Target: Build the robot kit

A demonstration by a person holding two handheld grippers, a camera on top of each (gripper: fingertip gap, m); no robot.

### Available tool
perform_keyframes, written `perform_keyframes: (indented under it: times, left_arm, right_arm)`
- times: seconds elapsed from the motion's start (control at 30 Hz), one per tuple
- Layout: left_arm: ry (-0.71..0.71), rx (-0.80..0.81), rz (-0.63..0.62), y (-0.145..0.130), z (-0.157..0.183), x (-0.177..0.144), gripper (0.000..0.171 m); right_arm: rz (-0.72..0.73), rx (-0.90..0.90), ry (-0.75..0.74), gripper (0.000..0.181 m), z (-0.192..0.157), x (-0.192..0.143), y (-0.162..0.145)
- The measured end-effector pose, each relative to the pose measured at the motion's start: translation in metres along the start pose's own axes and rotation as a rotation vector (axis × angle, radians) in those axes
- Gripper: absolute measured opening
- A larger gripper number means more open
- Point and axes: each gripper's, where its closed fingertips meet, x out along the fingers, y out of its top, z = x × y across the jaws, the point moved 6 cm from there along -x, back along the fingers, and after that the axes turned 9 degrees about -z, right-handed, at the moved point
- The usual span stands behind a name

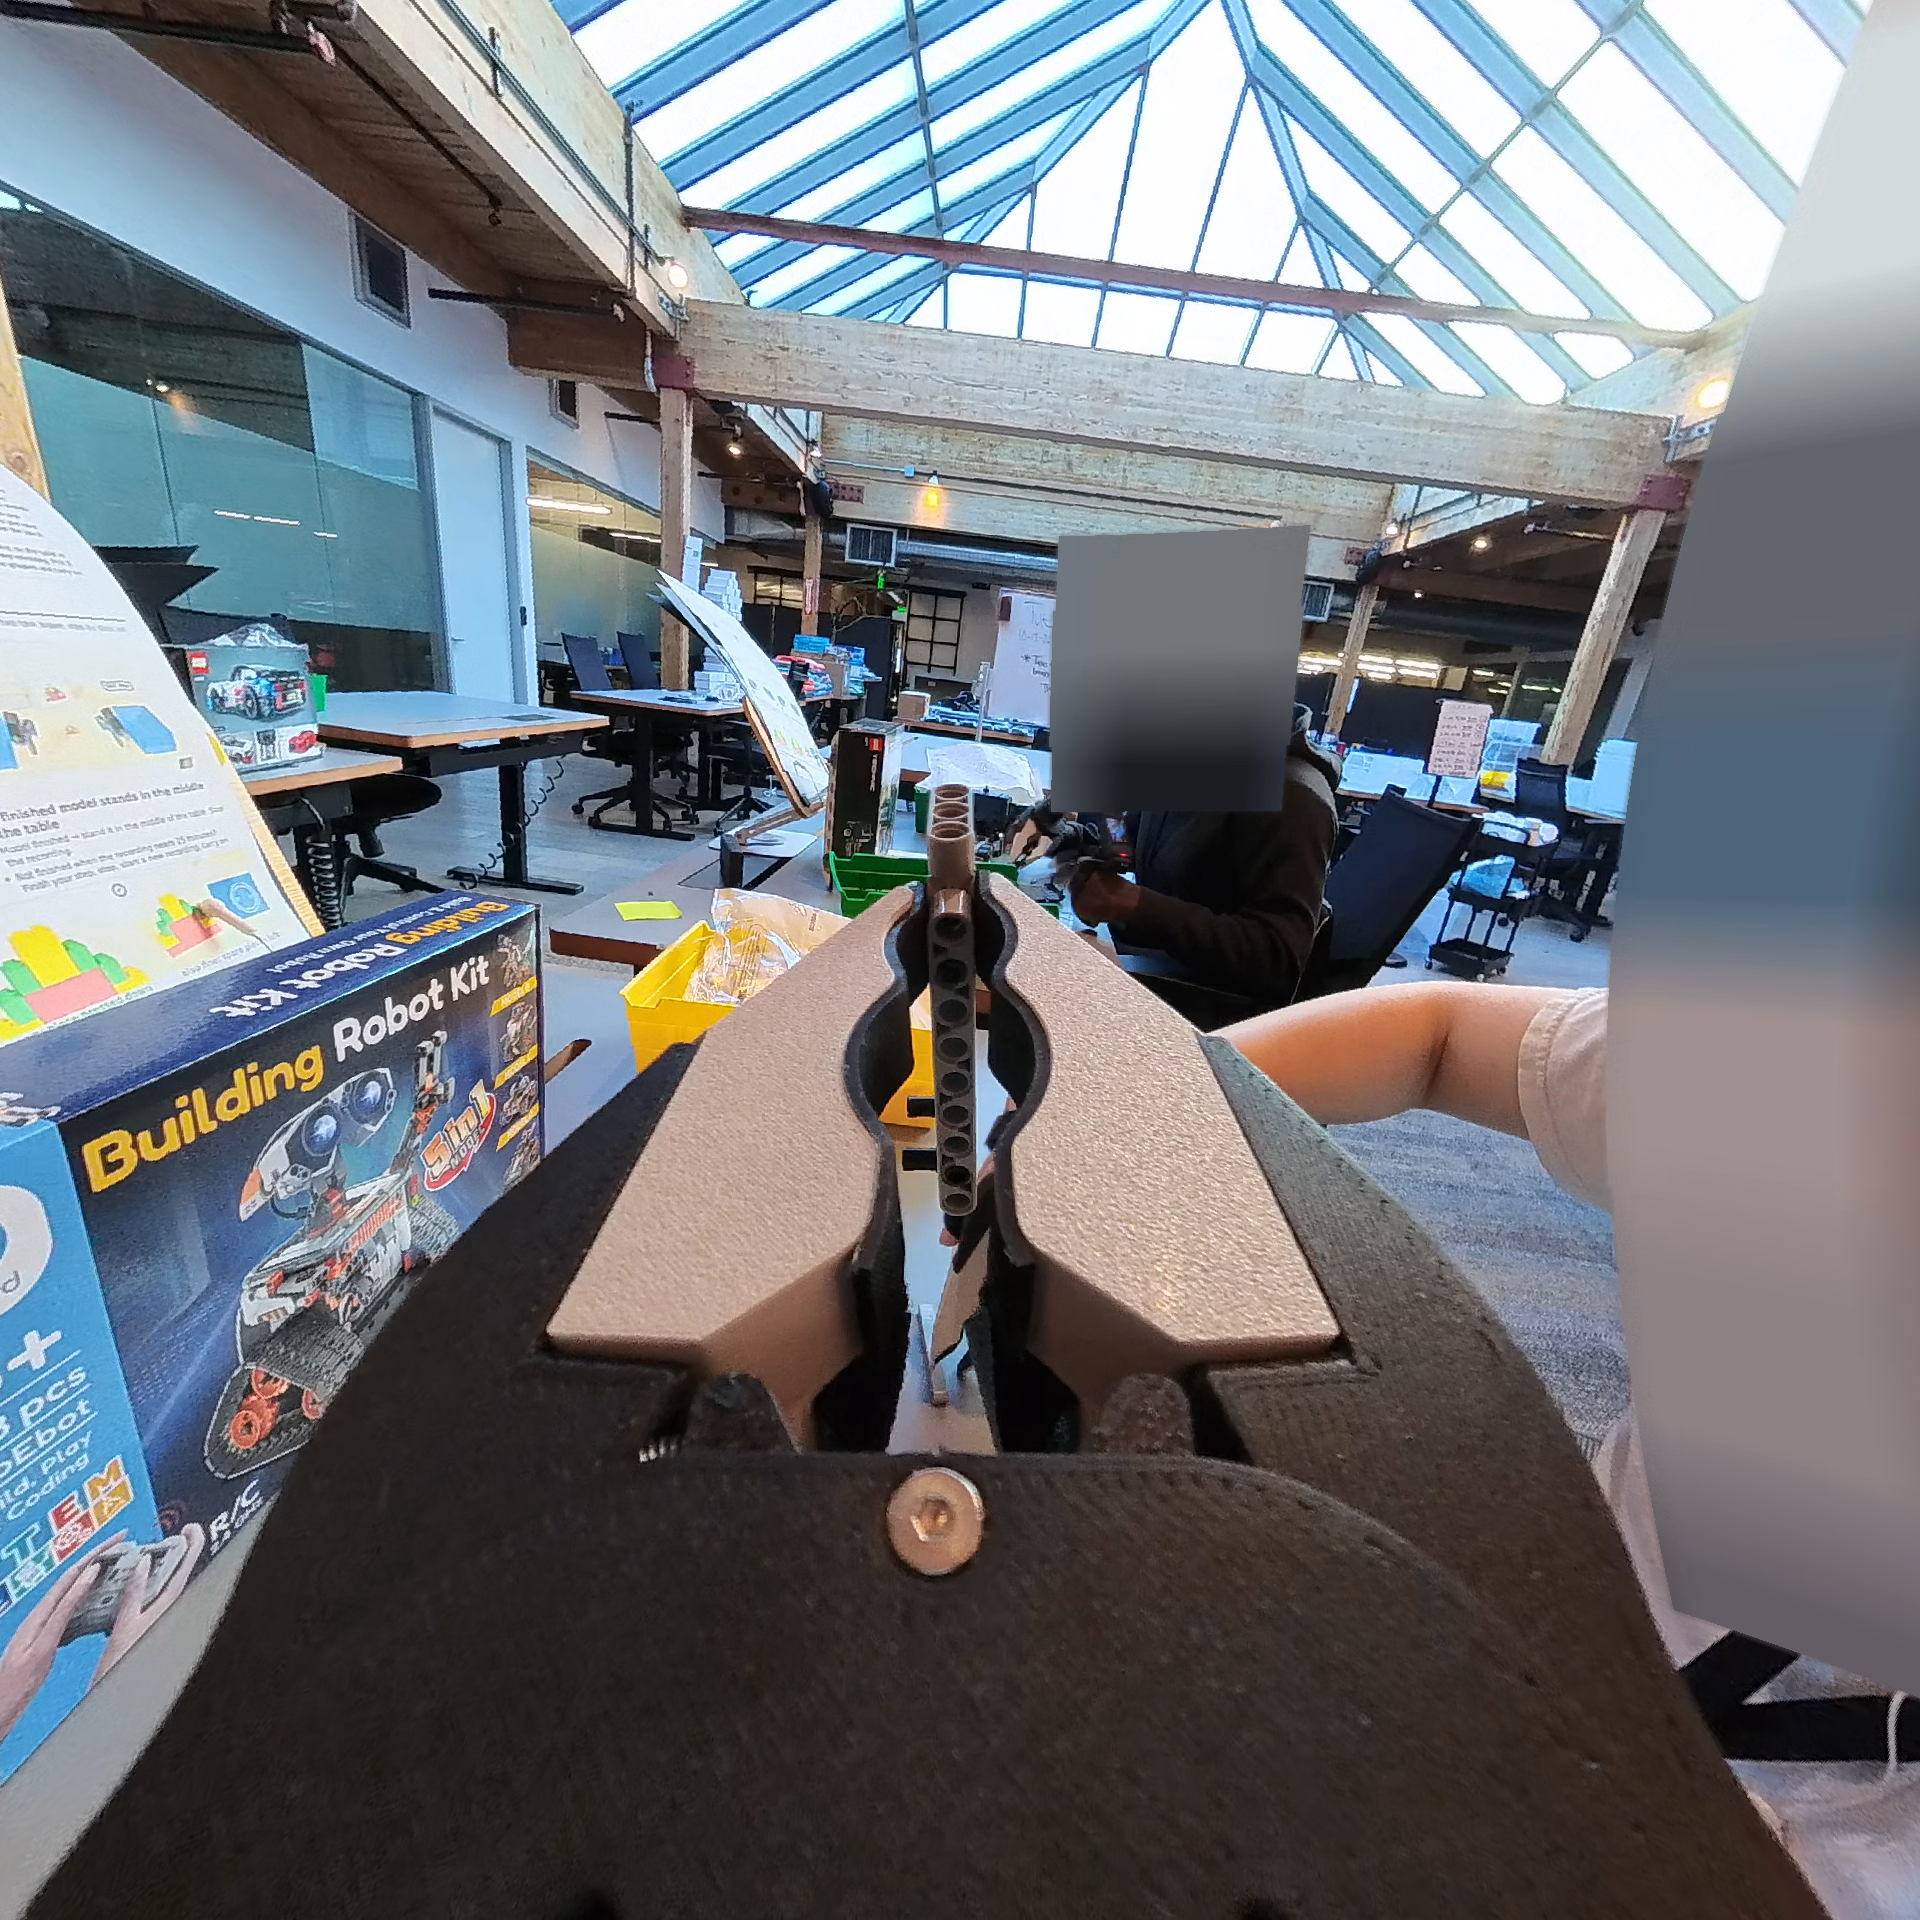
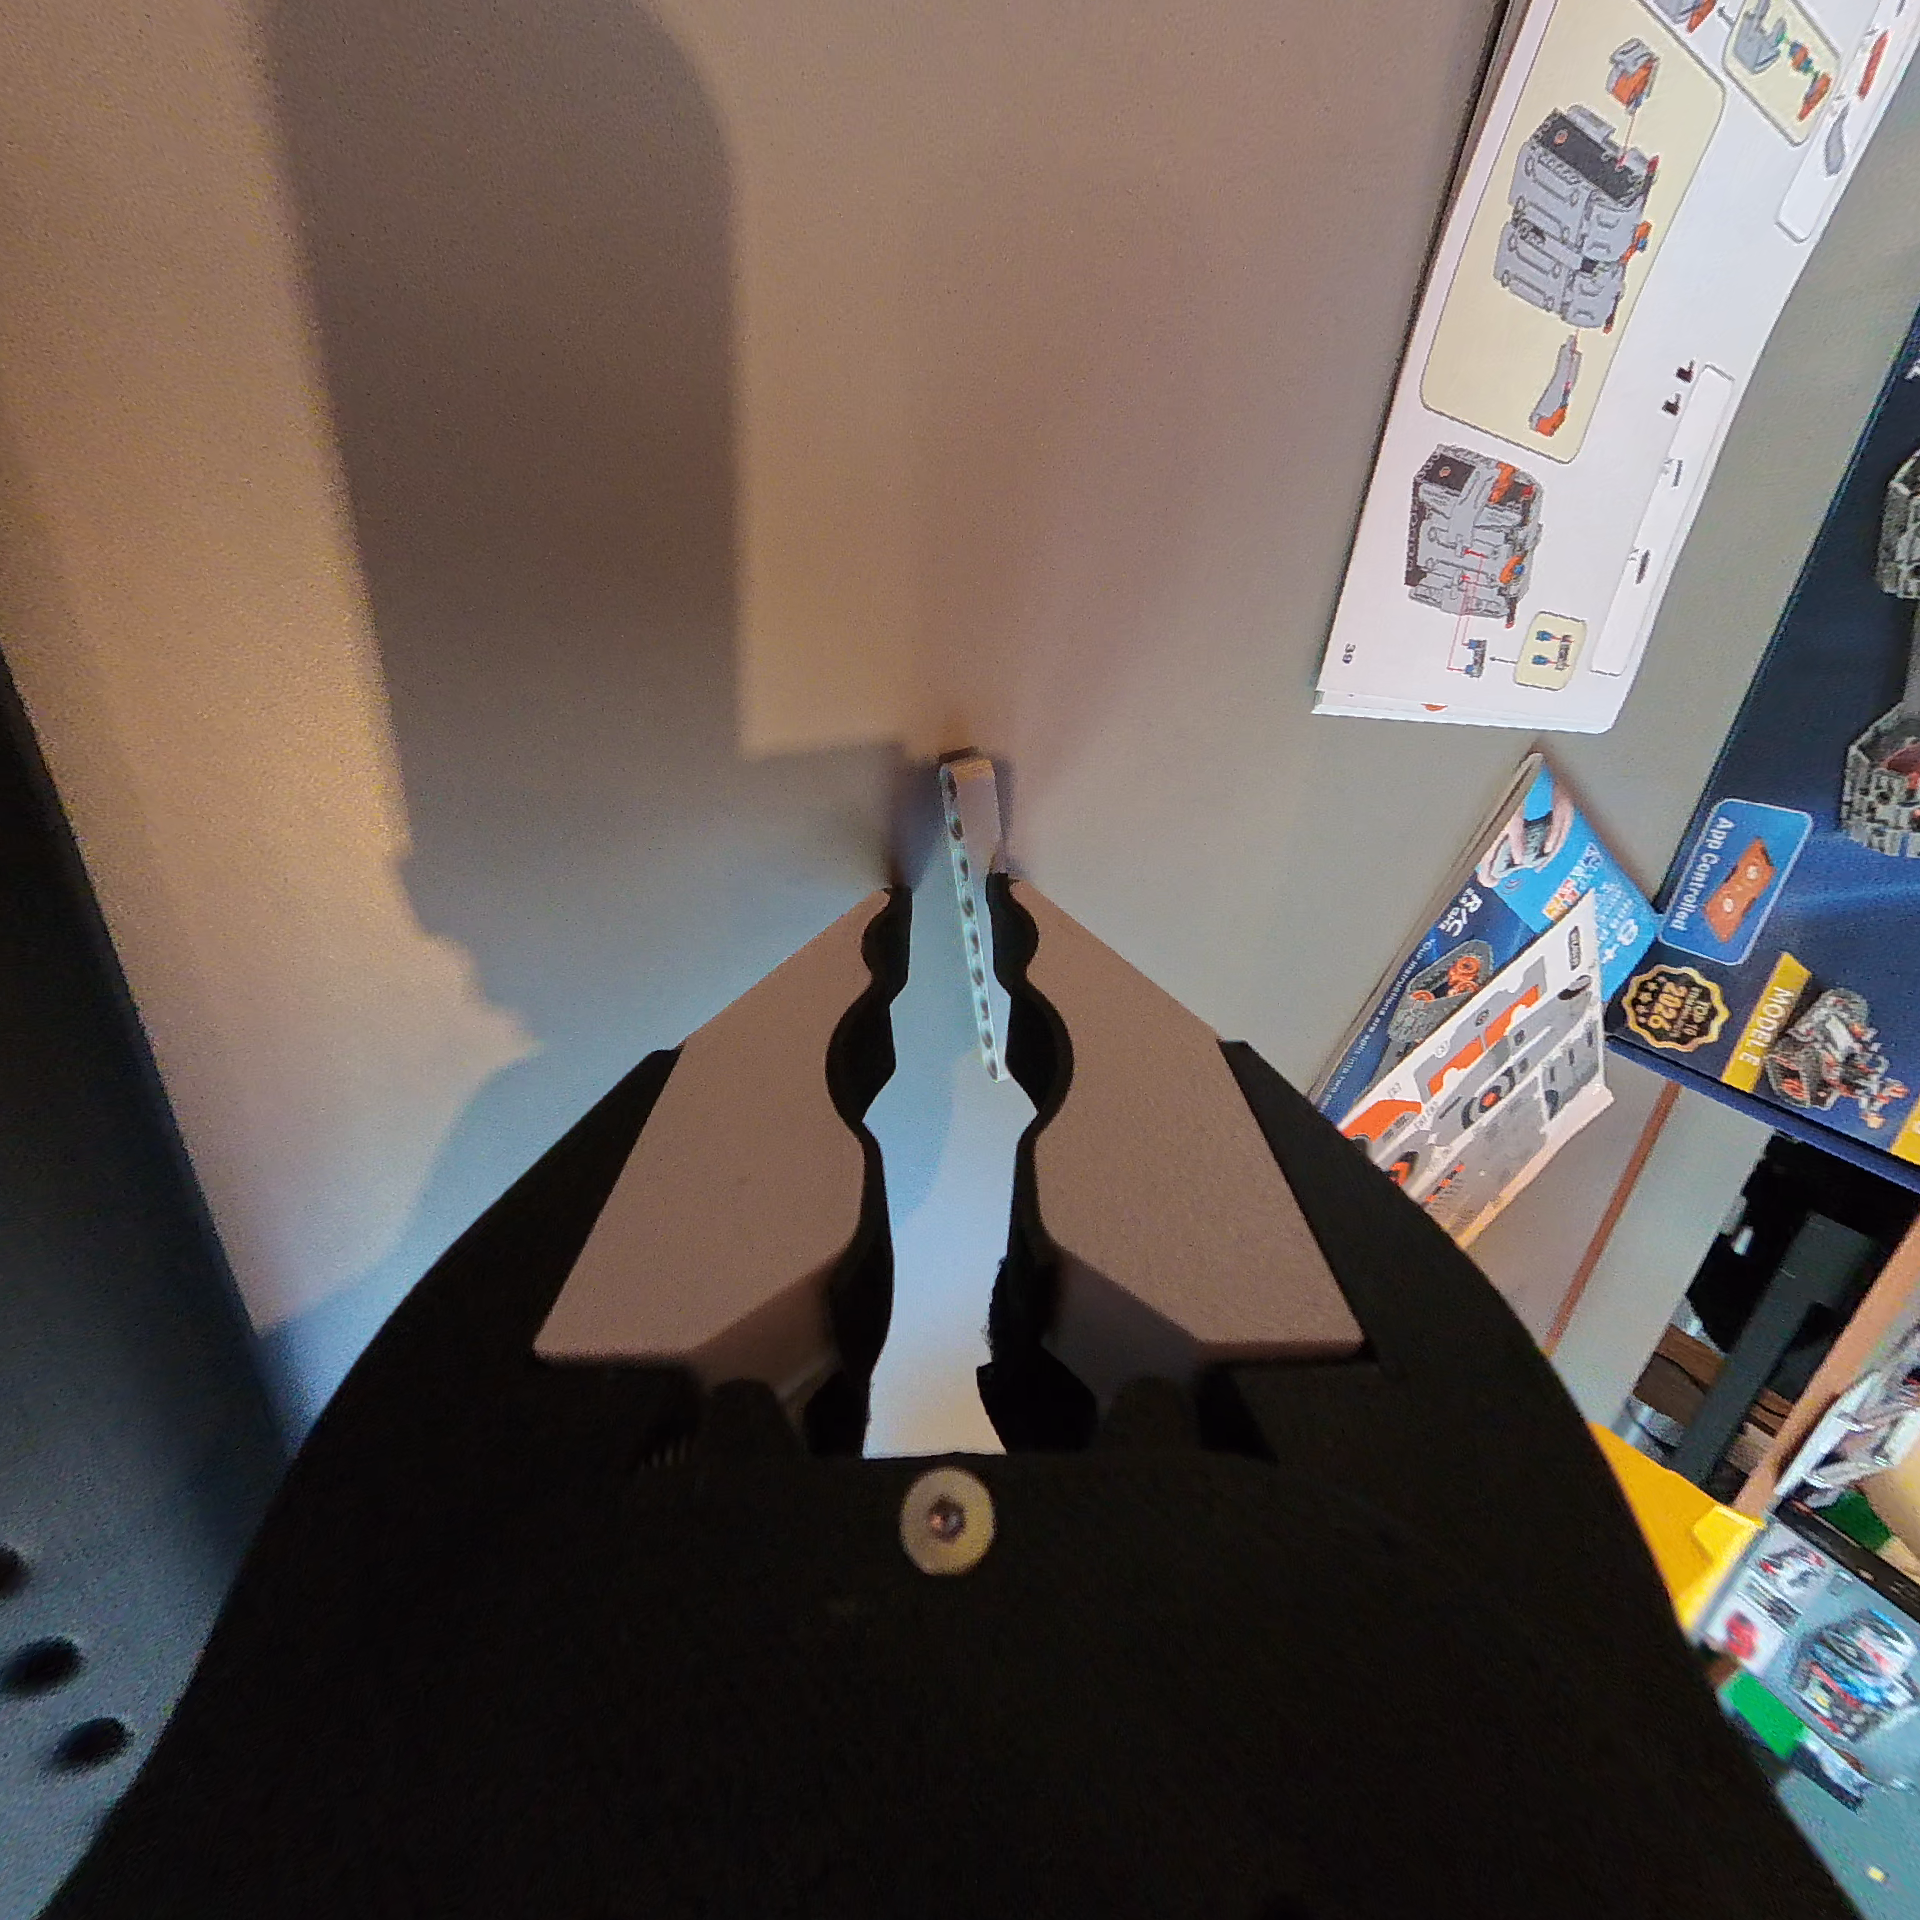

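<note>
Left claw (image 1: 951, 914): I have it clenched on a dark grey perforated beam (image 1: 954, 1049), pinched near the fingertips. Right claw (image 2: 951, 904): I have it gripping a light grey perforated beam (image 2: 975, 935), which lies along the right-hand finger; the opposite finger appears to stand slightly off it lower down, so I judge the pinch to sit only at the tips.

Dark beam: its long axis runs forward along my fingers, with the far end projecting past the tips and its row of holes facing the camera. Light beam: the long axis also runs forward, leaning slightly left at the far end, which sits on or just above the pale bench (image 2: 1091, 416); I cannot tell which.

Handling advice, as a judgement: keep each grip steady and each beam parallel to the fingers, since a long thin part held at 1 narrow point can pivot.

Surroundings: a blue kit box (image 1: 281, 1195) stands just left of my left claw, and a yellow bin (image 1: 675, 997) sits beyond it. An open instruction booklet (image 2: 1538, 395) lies on the bench to the right of my right claw.
</note>
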Motion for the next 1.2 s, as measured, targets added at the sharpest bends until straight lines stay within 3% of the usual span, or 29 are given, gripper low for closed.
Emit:
perform_keyframes:
  times: [0.17,0.23,0.33,0.43,0.6,1.0,1.2]
  left_arm:
    - [-0.002,-0.001,-0.001,0.0,0.0,-0.001,0.005]
    - [-0.01,-0.005,0.001,0.0,0.001,0.0,0.005]
    - [-0.012,-0.009,-0.002,0.0,-0.001,0.001,0.004]
    - [-0.012,-0.007,-0.014,-0.002,0.0,0.004,0.004]
    - [-0.01,-0.001,-0.033,-0.003,0.0,0.006,0.004]
    - [-0.001,-0.003,-0.065,-0.007,-0.004,0.012,0.005]
    - [0.0,-0.003,-0.065,-0.008,-0.004,0.012,0.005]
  right_arm:
    - [0.018,0.071,0.052,0.029,0.013,-0.006,-0.017]
    - [0.098,0.131,0.268,0.021,0.011,-0.009,-0.033]
    - [0.219,0.365,0.532,0.023,0.03,-0.008,-0.057]
    - [0.281,0.385,0.525,0.023,0.047,-0.001,-0.068]
    - [0.311,0.369,0.7,0.017,0.046,0.009,-0.063]
    - [0.272,0.328,0.77,0.008,0.043,0.024,-0.061]
    - [0.29,0.342,0.734,0.006,0.043,0.023,-0.059]
